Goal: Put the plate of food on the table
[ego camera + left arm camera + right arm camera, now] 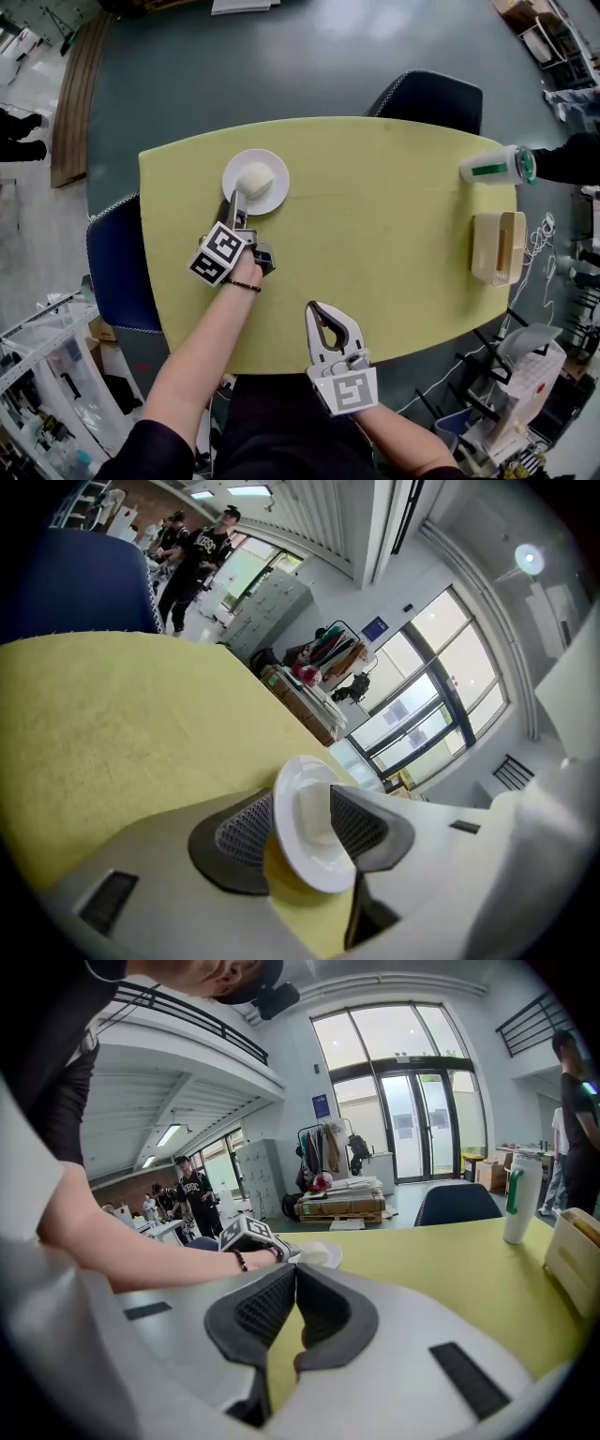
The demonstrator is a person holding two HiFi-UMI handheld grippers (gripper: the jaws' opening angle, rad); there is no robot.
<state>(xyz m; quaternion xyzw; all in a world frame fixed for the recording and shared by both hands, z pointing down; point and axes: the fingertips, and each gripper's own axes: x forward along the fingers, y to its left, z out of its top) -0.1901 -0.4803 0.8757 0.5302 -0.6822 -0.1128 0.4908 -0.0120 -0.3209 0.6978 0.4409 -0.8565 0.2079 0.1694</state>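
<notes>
A white plate (267,194) with a pale block of food (255,177) rests on the yellow table (394,216) at its far left. My left gripper (236,201) reaches the plate's near rim. In the left gripper view the plate (323,869) stands between the spread jaws of the left gripper (300,813), which is open, and the food (314,810) shows just past the pads. My right gripper (322,319) lies near the table's front edge, far from the plate. Seen in its own view, the right gripper (292,1283) is shut with nothing between its pads.
A white tumbler with a green band (497,166) and a beige holder (499,247) stand at the table's right end. Dark blue chairs sit at the far side (433,98) and the left end (117,267). A person's dark sleeve (567,159) reaches in by the tumbler.
</notes>
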